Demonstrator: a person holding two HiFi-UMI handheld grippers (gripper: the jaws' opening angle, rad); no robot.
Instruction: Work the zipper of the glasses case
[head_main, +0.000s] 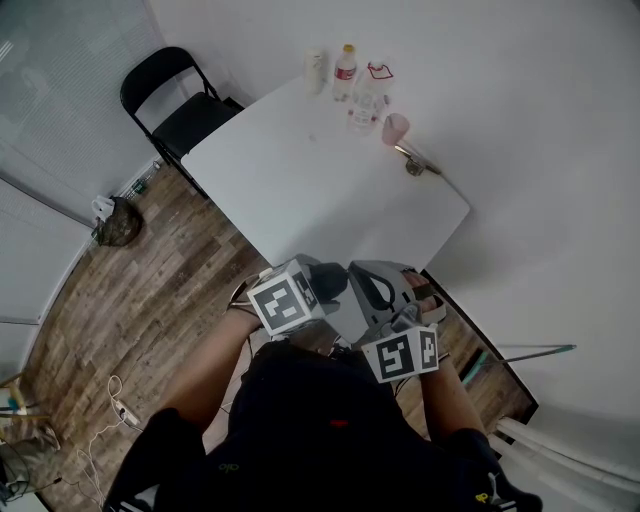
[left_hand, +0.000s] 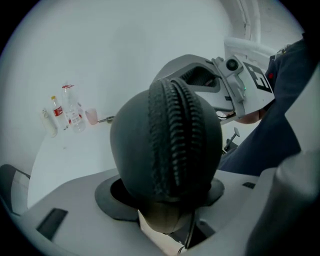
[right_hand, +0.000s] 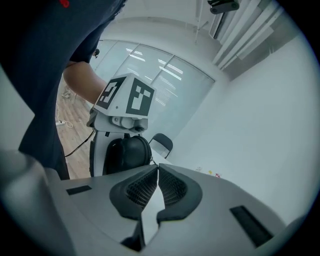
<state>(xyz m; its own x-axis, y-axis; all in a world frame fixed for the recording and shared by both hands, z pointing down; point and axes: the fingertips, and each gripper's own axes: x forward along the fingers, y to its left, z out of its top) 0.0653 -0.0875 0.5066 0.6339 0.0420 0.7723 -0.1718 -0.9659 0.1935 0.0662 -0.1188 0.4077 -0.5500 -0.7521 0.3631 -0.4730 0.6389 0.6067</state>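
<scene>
- Glasses case (left_hand: 167, 145): dark, rounded and hard-shelled. It is held in the air before the person's body, just off the near corner of the white table (head_main: 330, 190) and touching no surface.
- Zipper (left_hand: 172, 135): a coarse black track running up the middle of the case's edge, which faces the left gripper's camera. It is closed along the stretch that shows.
- Left gripper (head_main: 318, 290): jaws set wide and clamped on the glasses case, one at each flank.
- Right gripper (right_hand: 156, 169): jaws clenched with the tips meeting, and nothing visible between the ribbed pads. The tips sit just beside the case's edge. A small pale piece there may be the zipper pull, but it is too small to tell.
- Bottles (head_main: 345, 72) and pink cup (head_main: 396, 128): grouped at the table's far end, well apart from the case.
- Black folding chair (head_main: 175, 110): at the table's far left side, on the wood-plank floor (head_main: 150, 300).
</scene>
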